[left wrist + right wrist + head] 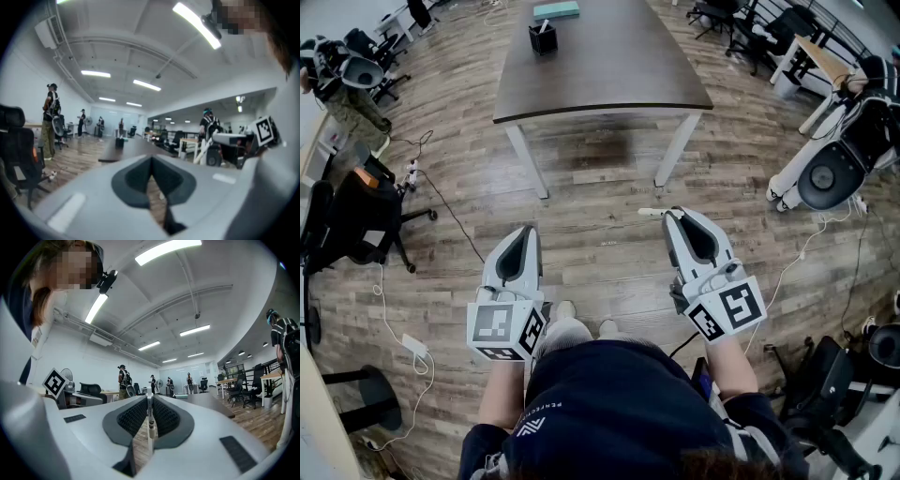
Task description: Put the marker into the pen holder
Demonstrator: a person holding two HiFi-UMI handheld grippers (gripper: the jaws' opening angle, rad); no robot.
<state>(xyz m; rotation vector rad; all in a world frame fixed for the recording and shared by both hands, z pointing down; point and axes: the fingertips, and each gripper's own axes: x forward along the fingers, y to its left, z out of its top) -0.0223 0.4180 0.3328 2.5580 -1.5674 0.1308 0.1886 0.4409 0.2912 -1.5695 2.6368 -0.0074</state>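
A white marker (pixel 653 213) is clamped in my right gripper (pixel 679 215), its end sticking out to the left of the tips. The right gripper view shows the marker (pixel 149 417) held upright between the shut ribbed pads. My left gripper (pixel 528 232) is level with it on the left, jaws shut and holding nothing, as the left gripper view (pixel 151 160) confirms. The black pen holder (pixel 543 38) stands at the far end of the dark brown table (pixel 609 80), well ahead of both grippers. It appears small and distant in the left gripper view (pixel 119 143).
A teal book (pixel 556 10) lies behind the pen holder. The table's white legs (pixel 528 161) stand on wood floor ahead of me. A white robot (pixel 825 169) is at right, black office chairs (pixel 356 220) and floor cables (pixel 441 202) at left. People stand in the background.
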